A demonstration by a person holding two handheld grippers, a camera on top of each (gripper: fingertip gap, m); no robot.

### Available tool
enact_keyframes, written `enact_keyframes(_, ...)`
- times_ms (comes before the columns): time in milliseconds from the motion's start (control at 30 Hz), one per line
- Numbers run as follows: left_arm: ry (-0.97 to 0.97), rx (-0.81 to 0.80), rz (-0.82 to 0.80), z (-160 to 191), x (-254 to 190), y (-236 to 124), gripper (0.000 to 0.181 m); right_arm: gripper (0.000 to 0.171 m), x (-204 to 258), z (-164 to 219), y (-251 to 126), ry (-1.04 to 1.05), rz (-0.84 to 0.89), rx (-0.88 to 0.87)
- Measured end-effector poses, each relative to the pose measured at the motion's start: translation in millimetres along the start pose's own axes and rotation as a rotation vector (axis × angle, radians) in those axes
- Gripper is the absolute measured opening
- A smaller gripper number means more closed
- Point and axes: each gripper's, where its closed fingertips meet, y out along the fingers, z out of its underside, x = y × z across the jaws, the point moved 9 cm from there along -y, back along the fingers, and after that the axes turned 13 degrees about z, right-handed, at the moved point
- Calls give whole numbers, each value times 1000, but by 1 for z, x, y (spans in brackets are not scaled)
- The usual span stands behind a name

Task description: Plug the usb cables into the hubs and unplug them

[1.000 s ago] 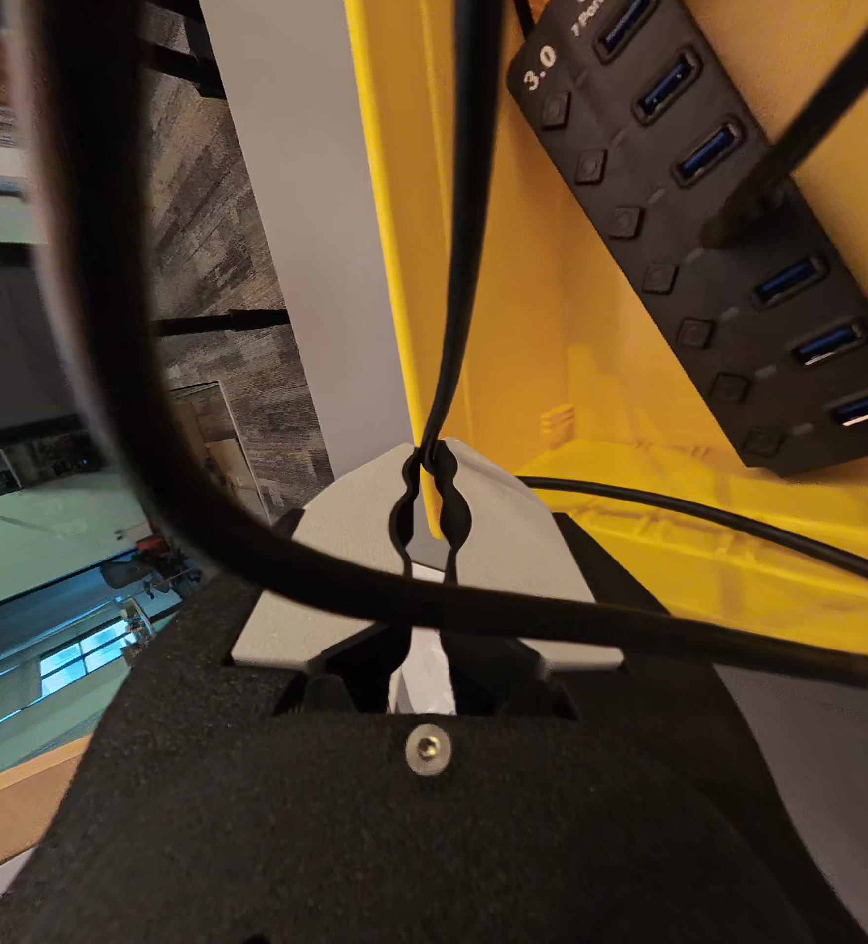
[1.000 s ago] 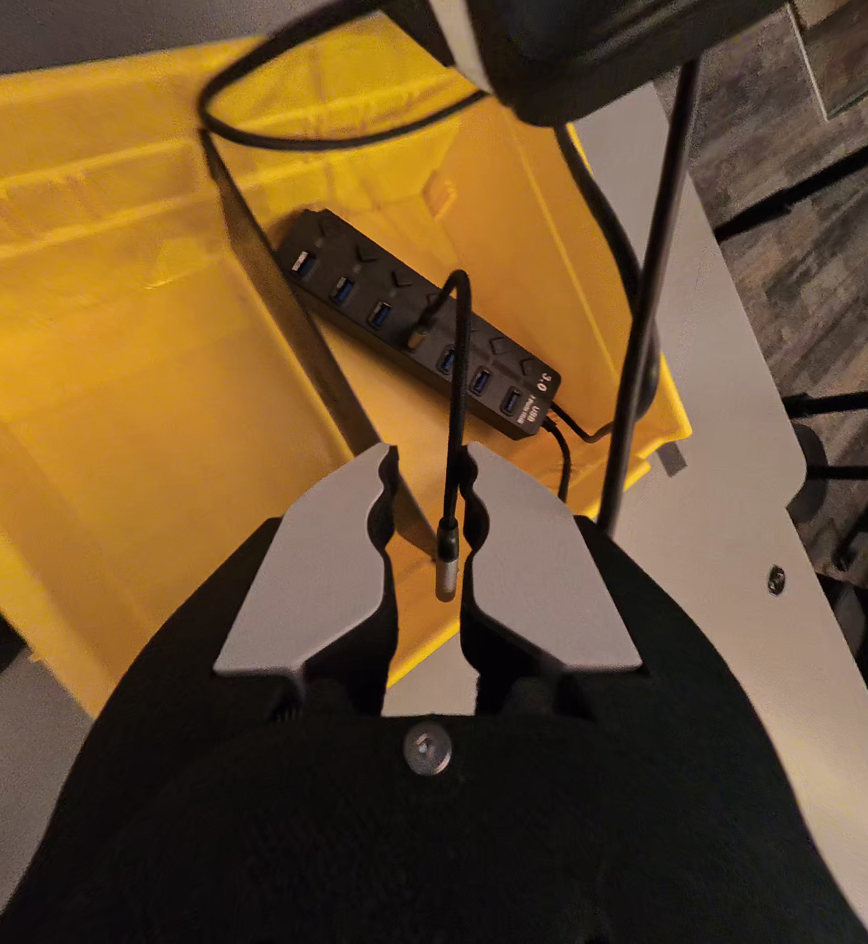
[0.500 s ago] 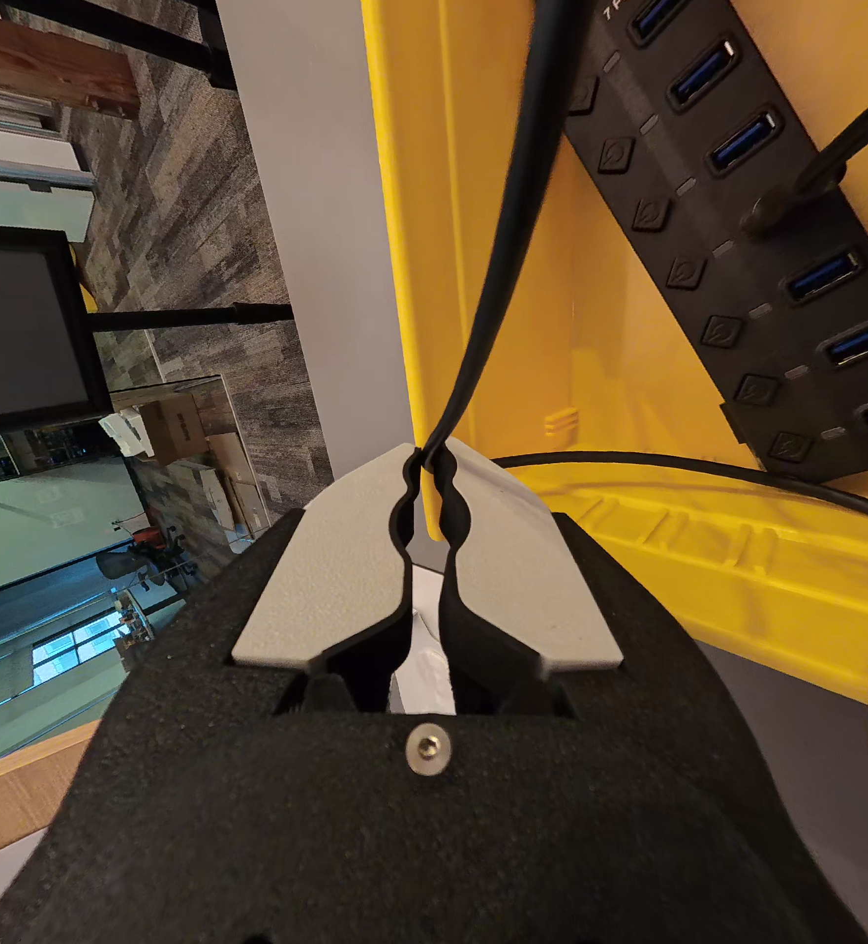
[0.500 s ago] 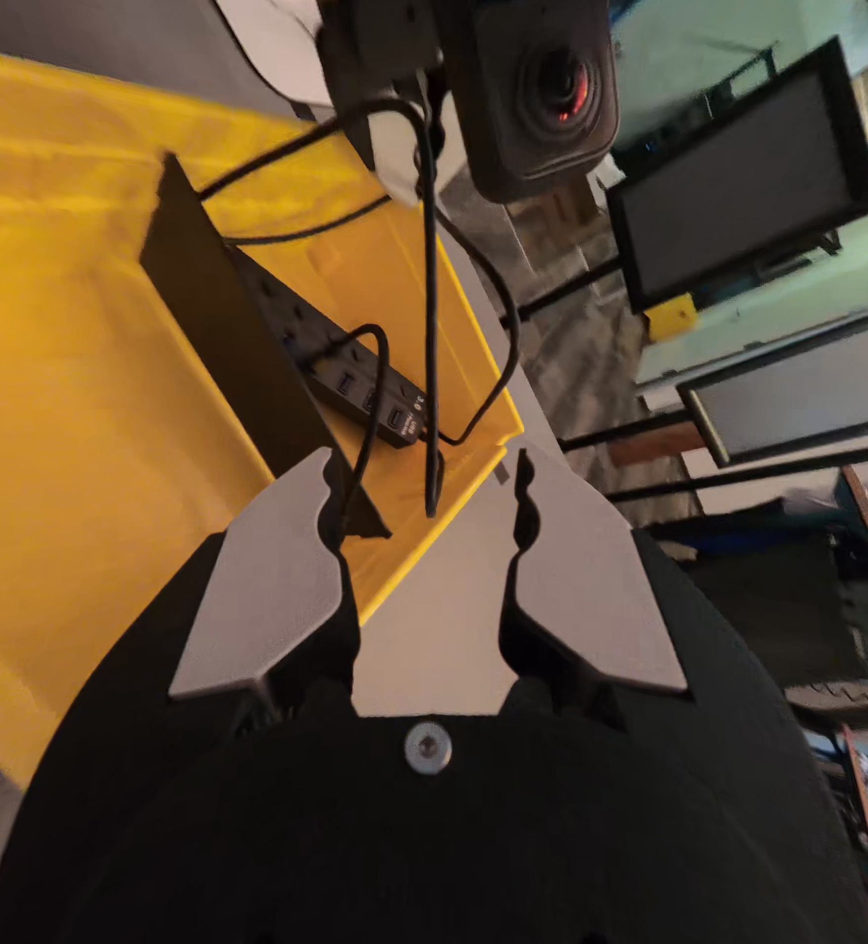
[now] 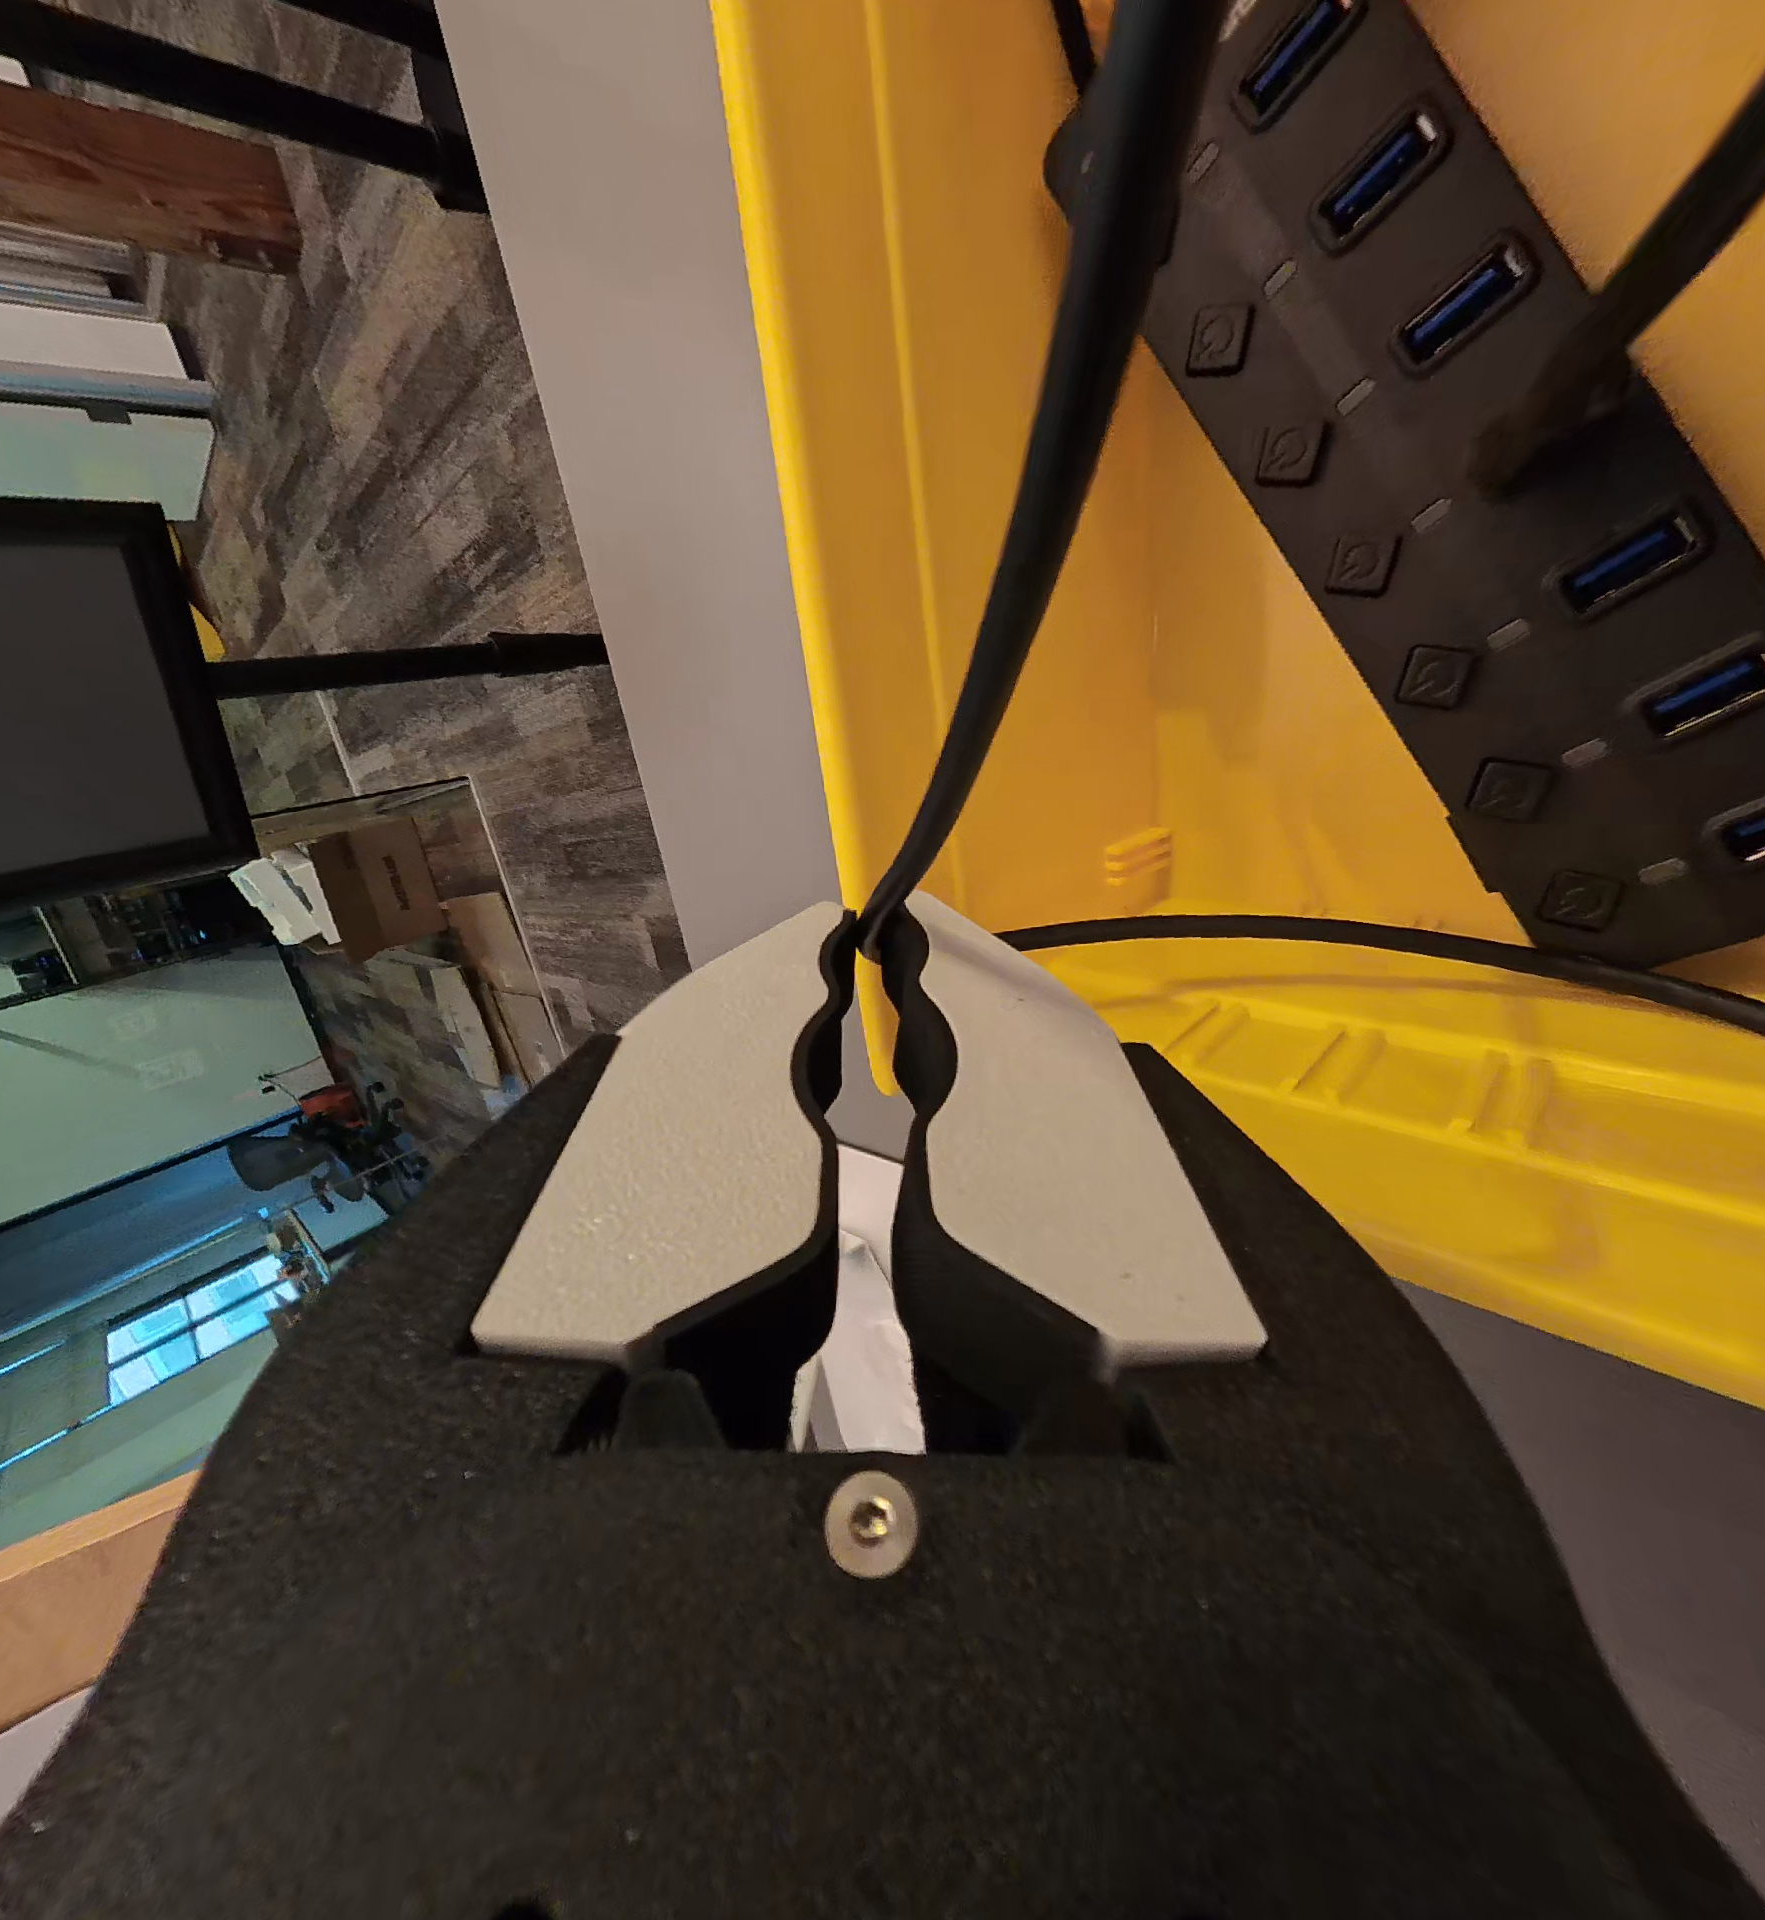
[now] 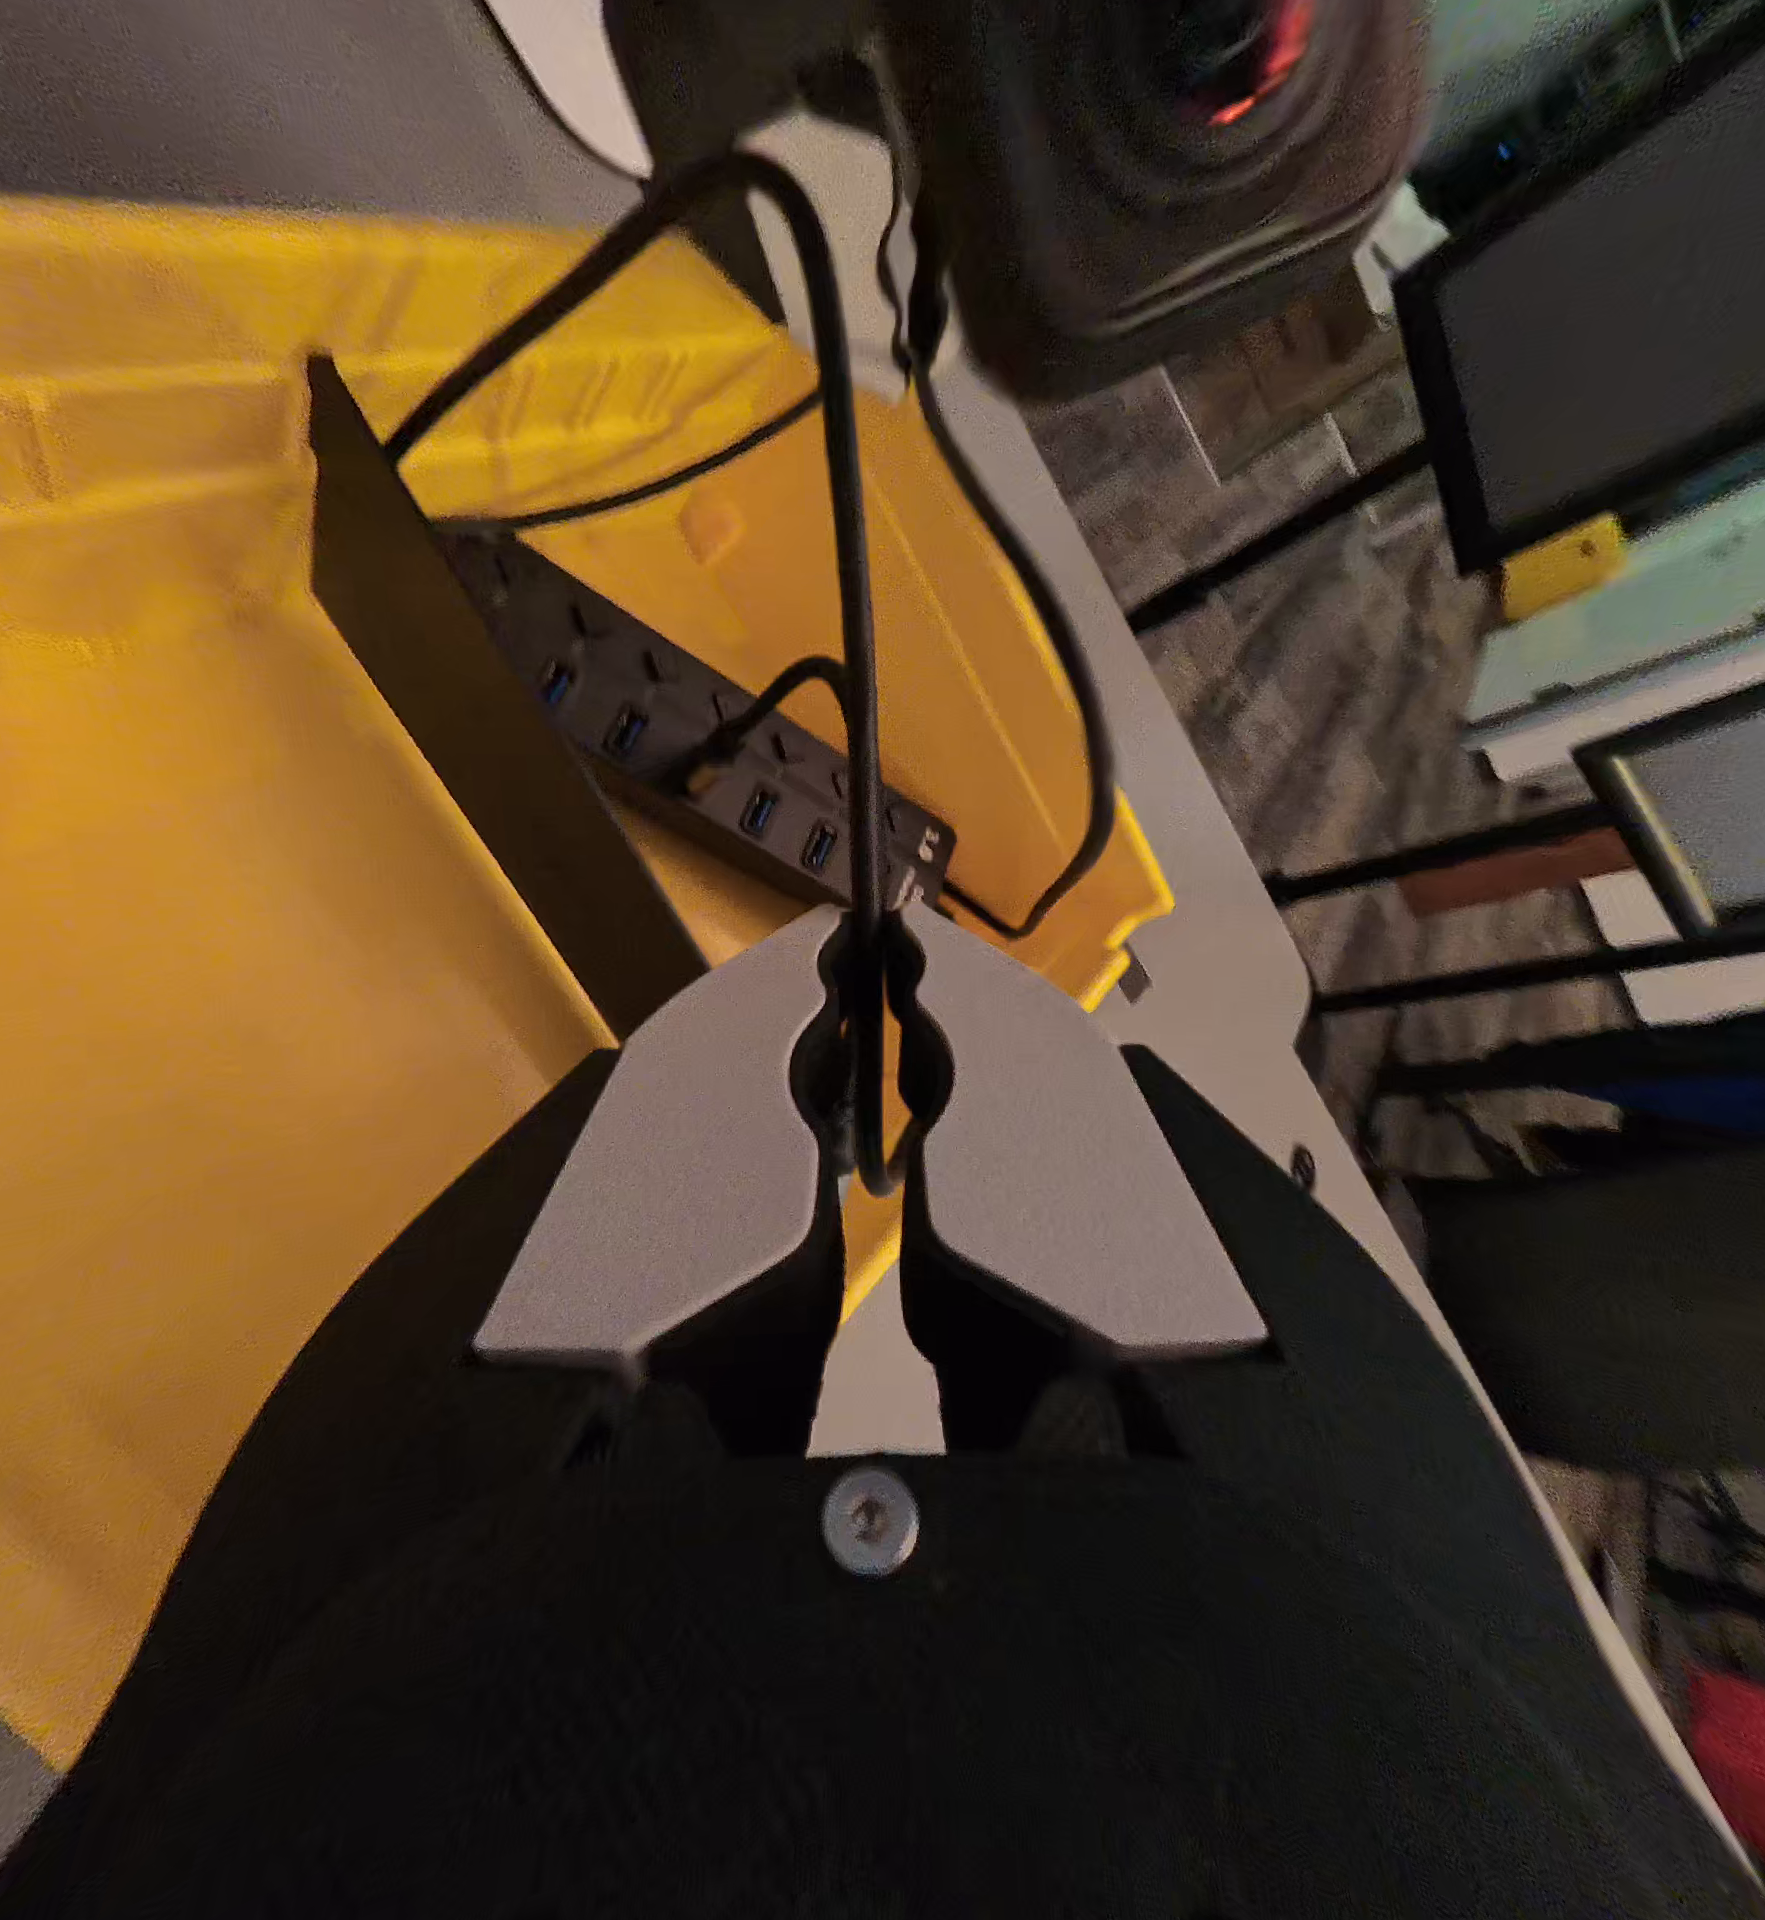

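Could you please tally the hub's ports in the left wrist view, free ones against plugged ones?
Free ports: 6
Plugged ports: 1
Total: 7

USB hub point(image 5: 1543, 499) cut off by frame edge; camera point(image 6: 1117, 156) blurred.

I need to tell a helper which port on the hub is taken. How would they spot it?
Find the yellow bin on the grey table; a long black USB hub lies in one compartment. Its ports run in a row, most showing blue. The taken one sits mid-row, where a black plug stands, three open blue ports visible on each side.
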Motion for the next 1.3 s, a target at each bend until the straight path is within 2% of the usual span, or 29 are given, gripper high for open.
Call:
enact_keyframes(167,45,6,-6,-3,-3,-4,4,5,-23,-1,20,65,-309,-110)
enact_keyframes(300,63,47,-3,-2,-3,-3,4,5,-28,3,34,114,-430,-218)
enact_keyframes(433,33,30,11,-2,-4,0,4,6,-24,15,36,83,-385,-275)
enact_keyframes(567,62,37,-36,-2,-7,3,4,5,-15,34,36,108,-441,-193)
enact_keyframes(800,127,56,-126,-6,-13,4,7,6,-15,34,33,142,-450,-150)
enact_keyframes(867,121,53,-124,-7,-14,4,18,9,-14,33,33,163,-455,-136)
enact_keyframes(1033,120,2,-150,-6,-12,-5,29,19,-12,33,30,156,-443,-114)
enact_keyframes(1200,162,-34,-221,-3,-10,-30,54,24,-10,33,28,145,-436,-95)
enact_keyframes(1300,234,-3,-284,0,-13,-45,62,25,-10,33,28,134,-430,-87)
